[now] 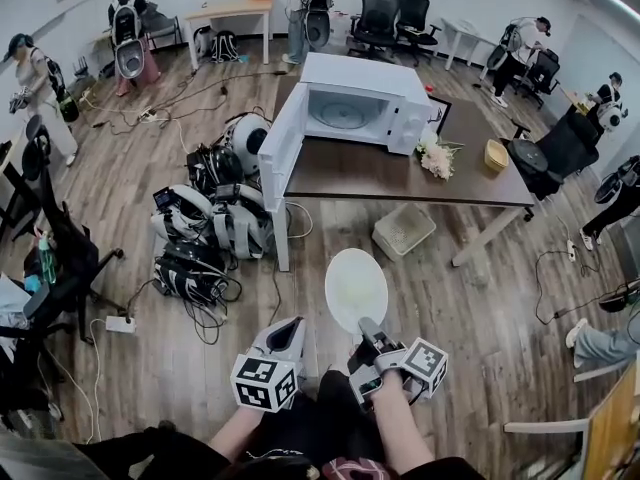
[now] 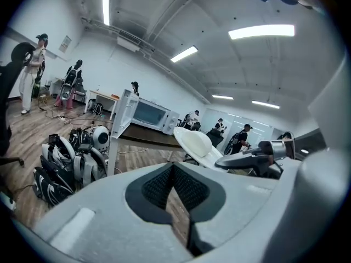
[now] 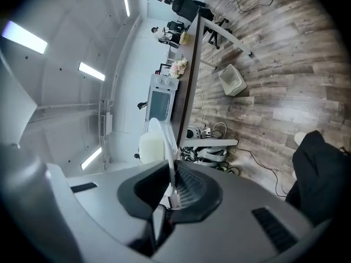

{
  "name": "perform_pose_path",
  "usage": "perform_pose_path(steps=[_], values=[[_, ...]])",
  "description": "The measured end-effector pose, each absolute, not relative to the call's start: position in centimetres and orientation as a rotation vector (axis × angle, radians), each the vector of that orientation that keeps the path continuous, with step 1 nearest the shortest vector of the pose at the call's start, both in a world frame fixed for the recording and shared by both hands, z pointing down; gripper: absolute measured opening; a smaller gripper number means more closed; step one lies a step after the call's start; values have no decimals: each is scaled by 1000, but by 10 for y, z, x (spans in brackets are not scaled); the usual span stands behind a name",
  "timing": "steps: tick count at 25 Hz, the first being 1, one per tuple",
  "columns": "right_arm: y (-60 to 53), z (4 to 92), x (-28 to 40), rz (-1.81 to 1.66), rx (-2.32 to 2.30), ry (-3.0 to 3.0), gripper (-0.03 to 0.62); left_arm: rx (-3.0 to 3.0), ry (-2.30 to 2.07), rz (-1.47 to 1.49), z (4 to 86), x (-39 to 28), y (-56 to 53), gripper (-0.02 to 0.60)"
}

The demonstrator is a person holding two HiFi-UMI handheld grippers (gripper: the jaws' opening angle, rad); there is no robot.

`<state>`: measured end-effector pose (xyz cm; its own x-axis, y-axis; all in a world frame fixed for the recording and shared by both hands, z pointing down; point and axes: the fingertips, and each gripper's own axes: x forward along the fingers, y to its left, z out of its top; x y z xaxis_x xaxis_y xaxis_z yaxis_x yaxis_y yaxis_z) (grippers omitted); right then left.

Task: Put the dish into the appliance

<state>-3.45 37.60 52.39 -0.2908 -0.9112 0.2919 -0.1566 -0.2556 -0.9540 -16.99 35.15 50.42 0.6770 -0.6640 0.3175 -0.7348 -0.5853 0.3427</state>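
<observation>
A white microwave (image 1: 350,103) stands on a dark brown table (image 1: 400,178) ahead of me, its door (image 1: 281,138) swung open to the left. My right gripper (image 1: 372,334) is shut on the near rim of a white plate (image 1: 356,288), holding it over the floor short of the table. In the right gripper view the plate (image 3: 155,141) stands edge-on between the pads (image 3: 186,186), with the microwave (image 3: 161,104) far beyond. My left gripper (image 1: 287,336) hangs beside it, shut with nothing held. The left gripper view shows its pads (image 2: 159,185) meeting, with the plate (image 2: 198,143) and microwave (image 2: 149,114) beyond them.
Backpack-like gear and cables (image 1: 205,233) are piled on the floor left of the table. A white basket (image 1: 404,230) lies under the table. Flowers (image 1: 436,158) and a yellow bowl (image 1: 496,155) sit on the tabletop. People and office chairs (image 1: 380,13) ring the room.
</observation>
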Motion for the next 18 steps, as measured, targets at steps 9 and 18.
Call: perform_pose_path(steps=[9,18], values=[[347,531,-29,-1618,-1320,1417,32,2418,-1127,230,513,-167,328,8],[285,538,5,-1624,-1316,1453,31,2422,-1155,233,516,-131,272,8]])
